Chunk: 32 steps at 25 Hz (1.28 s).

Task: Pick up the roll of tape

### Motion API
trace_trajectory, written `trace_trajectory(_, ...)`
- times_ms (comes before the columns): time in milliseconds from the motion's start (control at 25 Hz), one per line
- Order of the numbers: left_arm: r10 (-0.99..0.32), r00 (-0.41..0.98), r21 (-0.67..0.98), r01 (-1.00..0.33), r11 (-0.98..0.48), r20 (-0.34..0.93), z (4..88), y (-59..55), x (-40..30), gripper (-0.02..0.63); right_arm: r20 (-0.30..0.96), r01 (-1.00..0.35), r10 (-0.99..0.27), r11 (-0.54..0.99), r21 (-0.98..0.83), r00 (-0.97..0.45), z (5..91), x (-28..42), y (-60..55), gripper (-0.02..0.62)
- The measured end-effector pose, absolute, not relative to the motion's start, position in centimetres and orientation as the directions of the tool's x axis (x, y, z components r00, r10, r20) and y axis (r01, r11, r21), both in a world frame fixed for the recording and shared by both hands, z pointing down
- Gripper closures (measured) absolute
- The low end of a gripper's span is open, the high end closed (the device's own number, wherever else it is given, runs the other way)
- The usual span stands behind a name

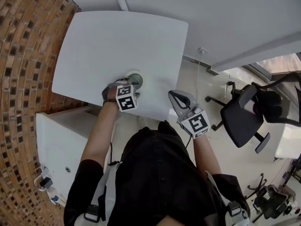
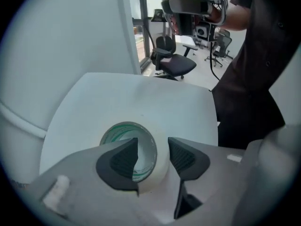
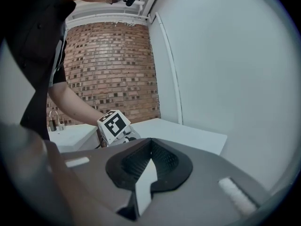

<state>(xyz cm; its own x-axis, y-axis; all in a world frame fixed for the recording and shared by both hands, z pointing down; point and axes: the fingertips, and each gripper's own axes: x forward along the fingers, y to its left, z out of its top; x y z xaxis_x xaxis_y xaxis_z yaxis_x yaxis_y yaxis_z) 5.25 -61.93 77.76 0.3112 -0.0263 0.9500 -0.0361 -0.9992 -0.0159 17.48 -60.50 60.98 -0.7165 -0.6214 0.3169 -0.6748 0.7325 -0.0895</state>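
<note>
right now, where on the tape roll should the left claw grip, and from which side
Grip the ring wall of the roll of tape from above: it lies flat on the table, hole up. The left claw hangs open astride that wall, one pad over the hole, one outside.

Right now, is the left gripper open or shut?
Open. The left gripper holds its jaws apart, one on each side of the wall of the roll of tape, flat on the table.

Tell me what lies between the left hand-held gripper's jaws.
The wall of the roll of tape, on the table; the left gripper view shows it.
</note>
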Motion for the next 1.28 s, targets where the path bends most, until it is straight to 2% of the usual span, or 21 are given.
trace_trajectory(120, 0.015, 0.226, 0.004, 0.047, -0.999, 0.974, 79.3, -61.4, 5.5, 0.401, 0.333, -0.698, -0.636, 0.708, -0.106, -0.696, 61.3, 18.3, -60.1, 0.591)
trace_trajectory(280, -0.013, 0.133, -0.027, 0.106, -0.994, 0.991, 80.1, -61.4, 5.1, 0.433, 0.340, -0.716, -0.650, 0.689, -0.114, -0.680, 61.7, 19.5, -60.1, 0.591)
trace_trajectory(480, -0.011, 0.128, -0.026, 0.119, -0.993, 0.992, 80.1, -61.3, 5.4, 0.447, 0.338, -0.701, -0.637, 0.706, -0.106, -0.693, 61.9, 19.2, -60.1, 0.591)
trace_trajectory(600, -0.036, 0.172, -0.058, 0.123, -0.991, 0.984, 79.9, -61.6, 5.4, 0.457, 0.339, -0.690, -0.627, 0.717, -0.099, -0.701, 61.5, 18.3, -60.3, 0.591)
trace_trajectory(680, -0.076, 0.238, -0.085, 0.028, -0.996, 0.968, 79.5, -62.2, 5.5, 0.469, 0.334, -0.690, -0.629, 0.718, -0.096, -0.702, 60.8, 18.0, -60.6, 0.591)
trace_trajectory(760, -0.120, 0.310, -0.071, -0.164, -0.984, 0.943, 78.8, -63.1, 5.2, 0.477, 0.325, -0.684, -0.629, 0.725, -0.081, -0.706, 59.9, 17.9, -60.9, 0.591)
trace_trajectory(880, -0.184, 0.424, 0.037, -0.461, -0.887, 0.887, 77.2, -64.9, 4.3, 0.492, 0.316, -0.663, -0.619, 0.747, -0.045, -0.719, 58.6, 17.8, -61.5, 0.591)
trace_trajectory(960, -0.261, 0.555, 0.182, -0.619, -0.764, 0.790, 75.0, -66.1, 3.6, 0.491, 0.302, -0.665, -0.627, 0.746, -0.034, -0.718, 57.6, 17.9, -62.2, 0.591)
trace_trajectory(1040, -0.413, 0.701, 0.411, -0.691, -0.595, 0.581, 71.8, -67.2, 2.4, 0.496, 0.273, -0.662, -0.628, 0.748, -0.049, -0.729, 56.7, 17.8, -62.7, 0.591)
trace_trajectory(1080, -0.498, 0.739, 0.516, -0.674, -0.529, 0.453, 70.0, -67.7, 1.8, 0.504, 0.257, -0.654, -0.621, 0.754, -0.063, -0.741, 56.3, 17.6, -62.9, 0.591)
trace_trajectory(1160, -0.601, 0.755, 0.621, -0.609, -0.493, 0.263, 66.8, -68.1, 0.8, 0.511, 0.235, -0.633, -0.601, 0.770, -0.086, -0.764, 55.8, 17.1, -63.4, 0.591)
trace_trajectory(1280, -0.630, 0.766, 0.654, -0.543, -0.527, 0.128, 63.3, -67.6, -0.4, 0.511, 0.224, -0.608, -0.578, 0.789, -0.092, -0.784, 55.4, 15.6, -63.7, 0.591)
